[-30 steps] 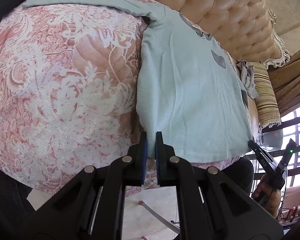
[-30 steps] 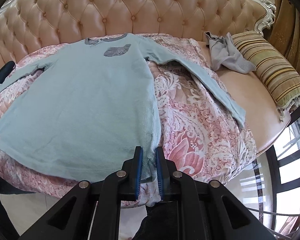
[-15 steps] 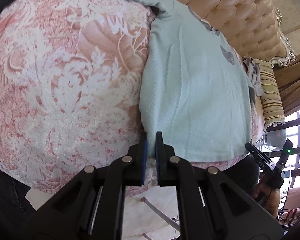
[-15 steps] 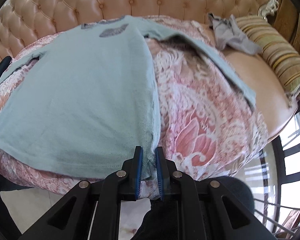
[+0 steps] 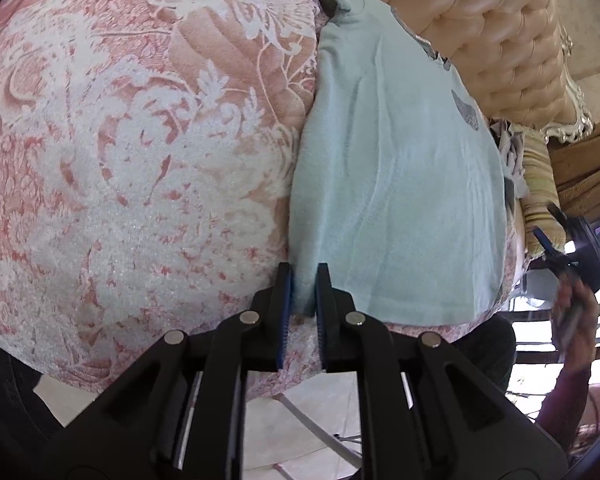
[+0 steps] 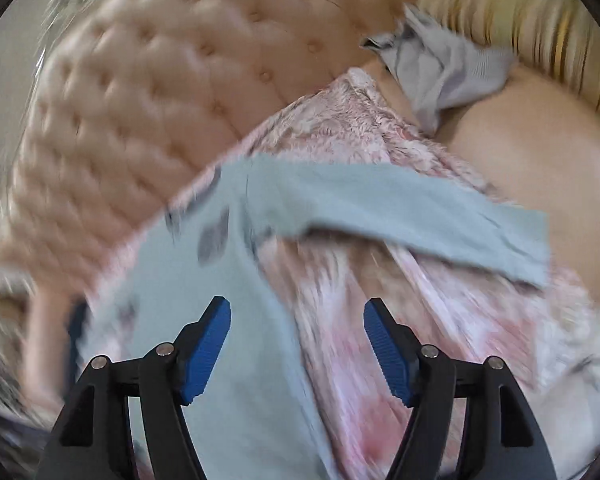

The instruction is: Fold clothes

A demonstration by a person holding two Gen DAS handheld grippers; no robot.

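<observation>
The left gripper (image 5: 302, 296) had its fingers pinched on the hem corner of the pale blue shirt (image 5: 396, 184) spread flat on the sofa (image 6: 140, 92), probably anchoring it for folding, while the right gripper (image 6: 296, 344) had just opened wide, nothing between them.

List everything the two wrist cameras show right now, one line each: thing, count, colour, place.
long-sleeved shirt: one, pale blue-green, spread flat on the blanket
blanket: one, pink and white floral, over the sofa seat
sofa back: one, tufted, peach
grey garment: one, crumpled by the striped cushion
striped cushion: one, yellow-green, at the sofa's end
left gripper: black with blue pads, closed on the shirt's hem corner
right gripper: black with blue pads, jaws just opened, nothing between them, above the shirt's edge
hand: one, at the right edge of the left wrist view
</observation>
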